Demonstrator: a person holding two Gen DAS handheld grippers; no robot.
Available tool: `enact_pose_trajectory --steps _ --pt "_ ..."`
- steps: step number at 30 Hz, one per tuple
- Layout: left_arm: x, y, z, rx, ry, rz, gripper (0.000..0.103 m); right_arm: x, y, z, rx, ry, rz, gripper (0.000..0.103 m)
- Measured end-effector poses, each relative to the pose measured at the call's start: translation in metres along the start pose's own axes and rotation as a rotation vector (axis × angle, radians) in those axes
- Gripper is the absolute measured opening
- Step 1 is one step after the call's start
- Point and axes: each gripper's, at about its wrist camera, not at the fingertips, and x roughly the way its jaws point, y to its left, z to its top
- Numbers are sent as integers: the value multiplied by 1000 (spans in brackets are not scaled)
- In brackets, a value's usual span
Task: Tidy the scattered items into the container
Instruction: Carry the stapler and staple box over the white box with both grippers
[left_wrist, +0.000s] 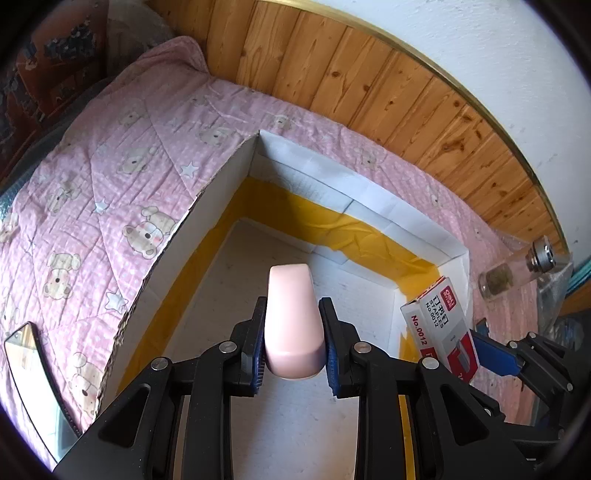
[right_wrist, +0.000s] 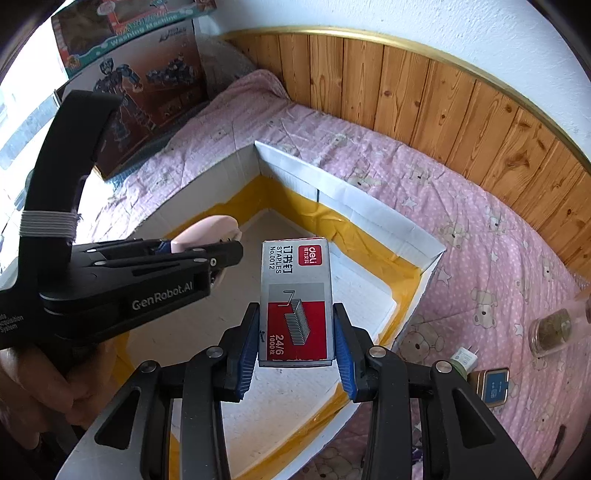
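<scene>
My left gripper is shut on a pale pink stapler, held above the floor of the white cardboard box with yellow tape along its inner edges. From the right wrist view the left gripper shows side-on over the box, the pink stapler in its jaws. My right gripper is shut on a grey and red box of staples, also over the box's inside. That staple box appears at the right of the left wrist view, held by the right gripper's blue pads.
The box lies on a pink teddy-bear quilt against a wood-panelled wall. A glass jar, a small white plug and a gold tin lie on the quilt at right. A mirror lies at left; toy boxes stand behind.
</scene>
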Motion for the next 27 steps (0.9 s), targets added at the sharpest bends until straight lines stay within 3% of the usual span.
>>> enact_pose_trajectory --steps 27 --pt "38 -4 16 8 69 21 27 57 -15 23 -10 178 17 39"
